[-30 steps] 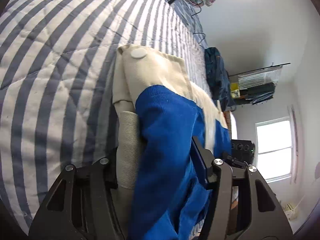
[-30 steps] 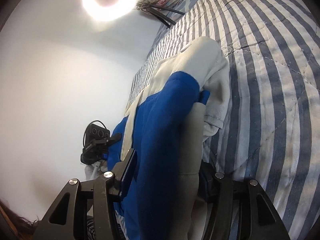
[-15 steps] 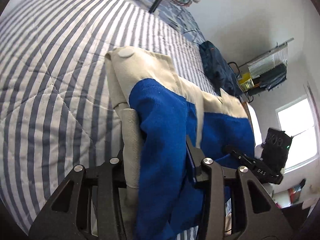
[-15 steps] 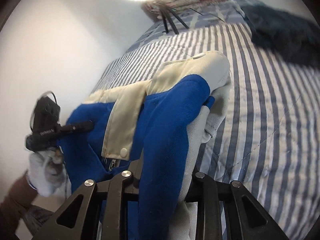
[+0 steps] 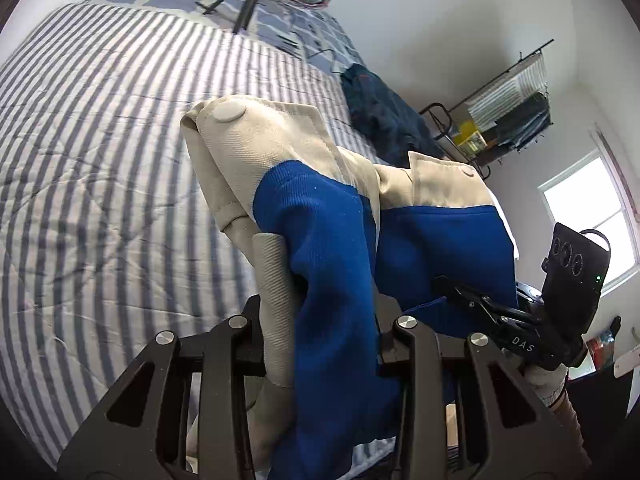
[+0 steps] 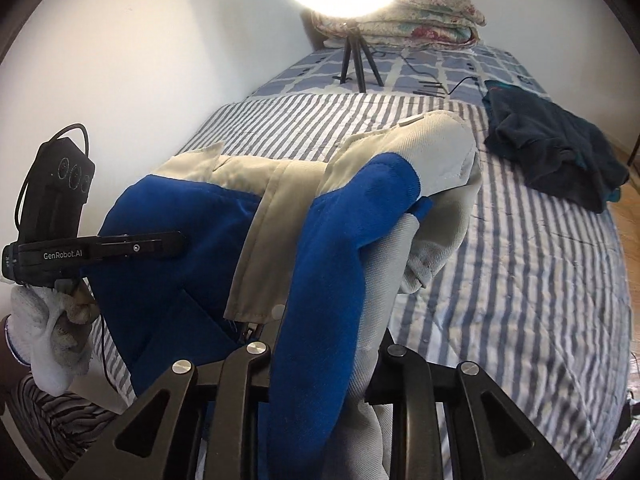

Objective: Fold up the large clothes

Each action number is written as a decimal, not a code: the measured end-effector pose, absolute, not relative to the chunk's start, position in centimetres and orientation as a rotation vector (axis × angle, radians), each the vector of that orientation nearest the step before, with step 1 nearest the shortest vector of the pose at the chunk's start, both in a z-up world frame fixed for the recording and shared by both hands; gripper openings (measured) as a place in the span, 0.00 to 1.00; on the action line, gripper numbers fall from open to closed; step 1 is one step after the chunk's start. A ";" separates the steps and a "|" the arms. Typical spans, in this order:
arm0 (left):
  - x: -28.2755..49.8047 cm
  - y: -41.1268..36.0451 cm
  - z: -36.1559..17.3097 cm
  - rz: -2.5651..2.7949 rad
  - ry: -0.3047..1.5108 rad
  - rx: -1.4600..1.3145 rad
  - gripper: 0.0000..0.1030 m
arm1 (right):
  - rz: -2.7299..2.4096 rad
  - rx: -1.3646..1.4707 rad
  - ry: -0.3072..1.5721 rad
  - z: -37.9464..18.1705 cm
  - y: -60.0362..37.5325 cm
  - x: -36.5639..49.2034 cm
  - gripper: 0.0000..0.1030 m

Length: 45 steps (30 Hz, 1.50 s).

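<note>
Both grippers, left gripper [image 5: 320, 320] and right gripper [image 6: 320, 344], have just closed on bunched folds of a blue-and-beige corduroy jacket [image 5: 328, 240] raised over the striped quilted bed [image 5: 100, 160]; heavy fabric may slip.

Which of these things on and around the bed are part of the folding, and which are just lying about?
Part of the job:
- blue and beige jacket, lifted off the bed
- left claw, shut on the jacket
- right claw, shut on the jacket
- striped quilt, the folding surface

Just lying about:
- dark blue garment
- ring light on its tripod
- folded floral blanket
- wire rack
</note>
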State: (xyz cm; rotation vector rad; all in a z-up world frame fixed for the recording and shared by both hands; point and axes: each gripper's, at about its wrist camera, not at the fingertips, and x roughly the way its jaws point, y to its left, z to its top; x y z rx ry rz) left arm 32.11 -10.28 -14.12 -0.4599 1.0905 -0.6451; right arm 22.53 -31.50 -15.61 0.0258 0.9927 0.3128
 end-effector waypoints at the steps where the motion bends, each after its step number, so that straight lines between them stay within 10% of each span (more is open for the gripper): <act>1: 32.0 -10.9 -13.6 -0.657 1.085 -0.454 0.33 | 0.307 0.021 0.987 -15.2 -32.0 21.9 0.23; 45: 65.1 -43.5 -5.7 -0.912 0.858 -0.431 0.32 | -0.022 0.091 0.692 -4.3 -60.8 45.8 0.22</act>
